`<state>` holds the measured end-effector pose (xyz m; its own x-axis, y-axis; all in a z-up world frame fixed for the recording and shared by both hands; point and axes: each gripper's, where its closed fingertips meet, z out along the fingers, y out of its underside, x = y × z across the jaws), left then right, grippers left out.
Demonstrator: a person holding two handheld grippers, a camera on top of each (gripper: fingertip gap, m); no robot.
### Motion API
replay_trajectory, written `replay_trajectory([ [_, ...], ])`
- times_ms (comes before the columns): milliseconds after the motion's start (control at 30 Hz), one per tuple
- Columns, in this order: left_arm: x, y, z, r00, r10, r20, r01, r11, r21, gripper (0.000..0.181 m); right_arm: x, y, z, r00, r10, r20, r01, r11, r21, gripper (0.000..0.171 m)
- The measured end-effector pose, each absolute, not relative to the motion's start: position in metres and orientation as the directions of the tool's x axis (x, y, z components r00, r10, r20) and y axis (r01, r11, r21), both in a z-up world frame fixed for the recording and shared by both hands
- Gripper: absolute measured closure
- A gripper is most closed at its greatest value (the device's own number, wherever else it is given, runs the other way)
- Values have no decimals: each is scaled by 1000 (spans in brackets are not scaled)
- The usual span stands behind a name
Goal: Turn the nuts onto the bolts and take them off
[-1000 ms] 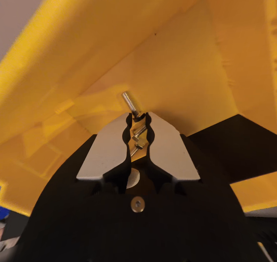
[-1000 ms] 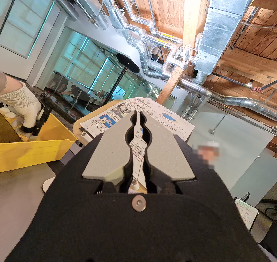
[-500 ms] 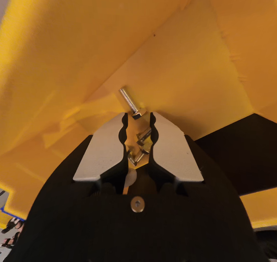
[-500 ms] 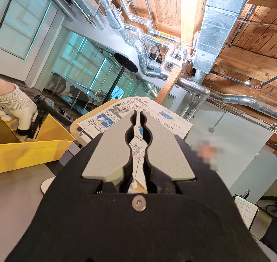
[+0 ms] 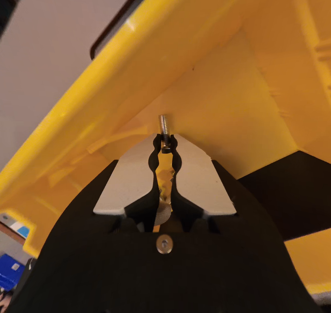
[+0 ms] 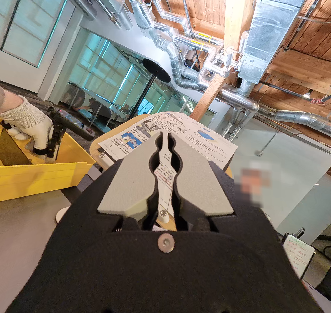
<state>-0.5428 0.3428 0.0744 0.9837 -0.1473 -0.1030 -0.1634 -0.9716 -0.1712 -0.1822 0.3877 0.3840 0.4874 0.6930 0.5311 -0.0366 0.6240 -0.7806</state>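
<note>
Inside the yellow plastic bin, the left gripper pinches a threaded steel bolt by its head end. More loose hardware lies on the bin floor. Beside the bin, the right gripper is nearly pressed together, holding nothing, before a printed instruction sheet.

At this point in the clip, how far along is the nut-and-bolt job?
Early. Done: the left tongs are shut on a bolt by its head end, threads pointing forward, inside the yellow bin. In hand: only that bolt; no nut shows on its exposed threads. Left: the right tongs are nearly shut on nothing, aimed away at a printed sheet, so fetching a nut and threading it on and off remains.
</note>
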Motion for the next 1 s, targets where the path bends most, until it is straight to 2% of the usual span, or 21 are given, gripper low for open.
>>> replay_trajectory([
  [33,-543,346,81,983,-140,-117,-162,-964,-209,171,-183,387,383,482,701,526,-41,618,-785,166],
  [133,-527,354,111,992,-122,-40,-128,-923,-364,171,-186,385,383,473,724,502,-66,597,-800,158],
  [233,-516,358,153,985,-141,-95,-170,-840,-515,171,-199,378,372,400,789,466,-86,539,-838,157],
  [433,-481,349,227,925,-63,-375,-343,-566,-750,171,-230,354,352,165,972,169,-245,206,-947,149],
  [500,-458,338,249,876,-25,-482,-436,-469,-769,171,-242,343,340,81,991,110,-230,126,-965,147],
  [733,-359,297,287,779,105,-618,-592,-201,-780,171,-263,318,318,-61,998,25,-185,13,-983,147],
  [1000,-295,279,287,712,152,-686,-677,-112,-727,171,-275,272,309,-239,971,-4,-173,-47,-984,148],
])
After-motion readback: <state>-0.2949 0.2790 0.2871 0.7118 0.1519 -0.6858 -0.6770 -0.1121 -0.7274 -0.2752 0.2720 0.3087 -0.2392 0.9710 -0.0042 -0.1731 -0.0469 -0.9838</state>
